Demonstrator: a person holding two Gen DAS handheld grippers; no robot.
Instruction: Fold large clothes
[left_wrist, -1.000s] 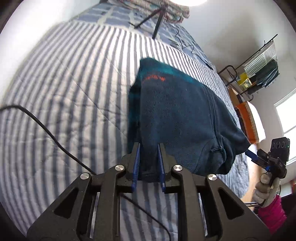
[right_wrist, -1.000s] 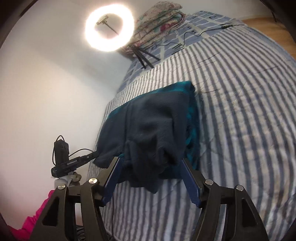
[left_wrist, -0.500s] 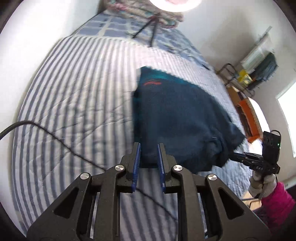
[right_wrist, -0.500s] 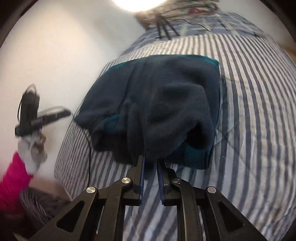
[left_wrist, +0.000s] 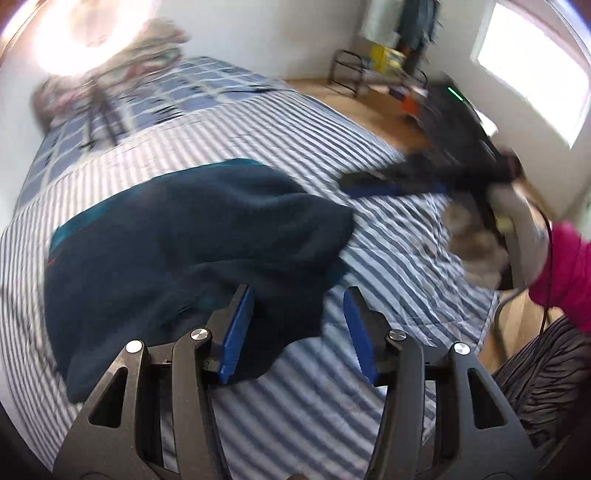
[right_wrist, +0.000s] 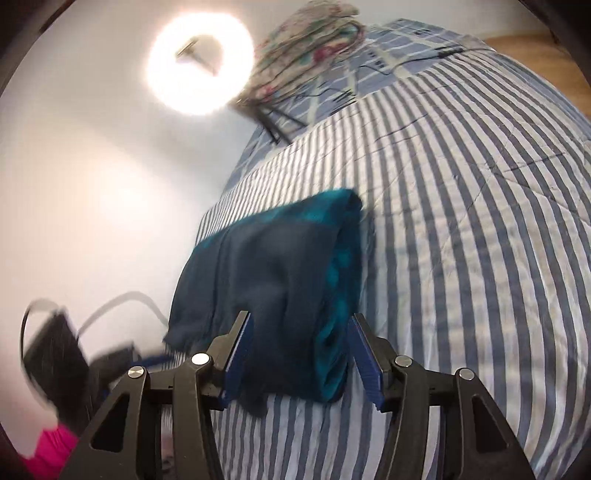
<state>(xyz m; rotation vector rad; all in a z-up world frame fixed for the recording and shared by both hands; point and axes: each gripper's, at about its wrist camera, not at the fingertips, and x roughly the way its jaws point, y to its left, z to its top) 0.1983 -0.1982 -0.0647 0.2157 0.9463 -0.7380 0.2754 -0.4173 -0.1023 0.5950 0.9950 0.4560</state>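
Note:
A dark navy fleece jacket with a teal lining lies folded on the striped bedspread. My left gripper is open just above its near edge, holding nothing. In the right wrist view the same jacket lies with its teal edge to the right. My right gripper is open, its fingers straddling the jacket's near end without gripping it. The right gripper also shows blurred in the left wrist view, beyond the jacket.
A lit ring light on a tripod and a pile of folded floral bedding are at the head of the bed. A metal rack stands on the wooden floor by a window. Cables lie on the bedspread.
Both grippers have opened and let go of the jacket, which now lies folded on the bed. The left gripper swung round to the jacket's other side; both views are motion-blurred.

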